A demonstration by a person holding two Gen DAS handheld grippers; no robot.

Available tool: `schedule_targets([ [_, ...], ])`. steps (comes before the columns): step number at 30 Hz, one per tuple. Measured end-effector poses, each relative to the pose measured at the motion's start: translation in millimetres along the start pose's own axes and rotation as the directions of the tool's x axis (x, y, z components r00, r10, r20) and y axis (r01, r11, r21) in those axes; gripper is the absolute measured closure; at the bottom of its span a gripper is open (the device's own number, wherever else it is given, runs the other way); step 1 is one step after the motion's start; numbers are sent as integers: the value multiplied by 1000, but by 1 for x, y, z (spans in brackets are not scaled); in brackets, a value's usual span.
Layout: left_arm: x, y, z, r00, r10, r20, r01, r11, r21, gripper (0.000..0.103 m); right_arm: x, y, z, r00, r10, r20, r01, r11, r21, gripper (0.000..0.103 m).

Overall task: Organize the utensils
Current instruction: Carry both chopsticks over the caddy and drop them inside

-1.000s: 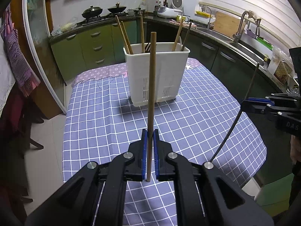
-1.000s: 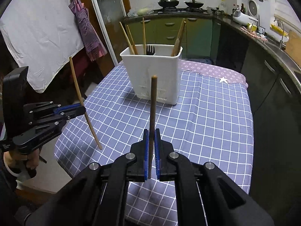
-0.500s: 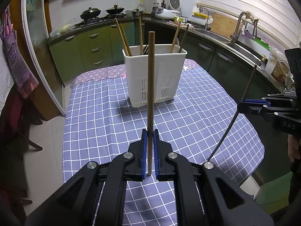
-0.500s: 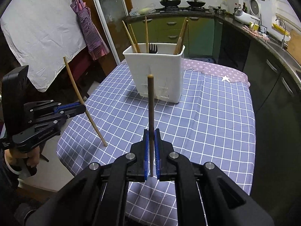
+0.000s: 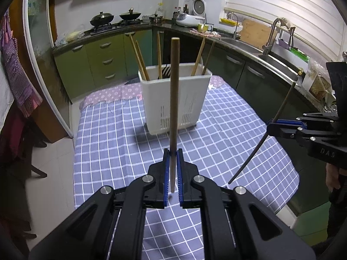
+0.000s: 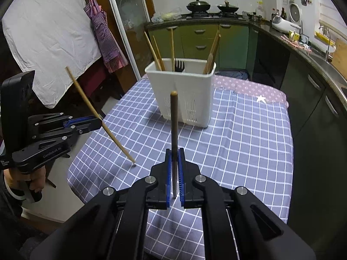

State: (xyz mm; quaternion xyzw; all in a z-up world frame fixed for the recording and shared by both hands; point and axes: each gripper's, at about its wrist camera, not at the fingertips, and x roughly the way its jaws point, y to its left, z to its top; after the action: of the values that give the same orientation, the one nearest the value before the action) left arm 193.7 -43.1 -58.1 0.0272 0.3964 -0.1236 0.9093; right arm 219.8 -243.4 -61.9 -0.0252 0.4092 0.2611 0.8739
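A white slotted utensil holder (image 5: 174, 99) stands on the checked tablecloth and holds several wooden chopsticks and a black fork (image 6: 179, 65). My left gripper (image 5: 173, 153) is shut on a light wooden chopstick (image 5: 174, 99), held upright in front of the holder; it also shows in the right wrist view (image 6: 102, 119). My right gripper (image 6: 174, 152) is shut on a dark chopstick (image 6: 174, 130), also upright before the holder (image 6: 184, 93); it also shows in the left wrist view (image 5: 262, 138). Both grippers hover above the near part of the table.
The table (image 5: 112, 134) has a blue checked cloth over a pink one. Green kitchen cabinets and a stove with pans (image 5: 102, 19) stand behind it, a sink (image 5: 271, 49) to the right. A white sheet and an apron (image 6: 102, 30) hang at the left.
Both grippers have risen and moved slightly toward the holder with their chopsticks. The chopstick tops now stand higher against the holder.
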Motion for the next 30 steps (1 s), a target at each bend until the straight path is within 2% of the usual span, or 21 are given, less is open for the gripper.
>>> schedule_targets([
  [4, -12, -1, 22, 1000, -23, 13, 23, 1000, 5, 96, -16, 1, 20, 999, 10, 47, -9, 1000, -5, 96],
  [11, -38, -7, 70, 997, -23, 75, 21, 999, 24, 96, -42, -3, 71, 992, 22, 123, -22, 1000, -6, 96],
  [20, -62, -5, 145, 980, 8, 201, -15, 999, 30, 96, -65, -5, 152, 969, 43, 245, -45, 999, 4, 96],
  [25, -47, 6, 174, 968, 31, 251, -35, 999, 13, 96, -57, -10, 188, 952, -2, 306, -5, 1000, 24, 96],
  [30, -4, 15, 180, 972, 42, 232, -44, 999, 4, 96, -21, -23, 203, 962, -31, 272, 18, 998, 52, 96],
])
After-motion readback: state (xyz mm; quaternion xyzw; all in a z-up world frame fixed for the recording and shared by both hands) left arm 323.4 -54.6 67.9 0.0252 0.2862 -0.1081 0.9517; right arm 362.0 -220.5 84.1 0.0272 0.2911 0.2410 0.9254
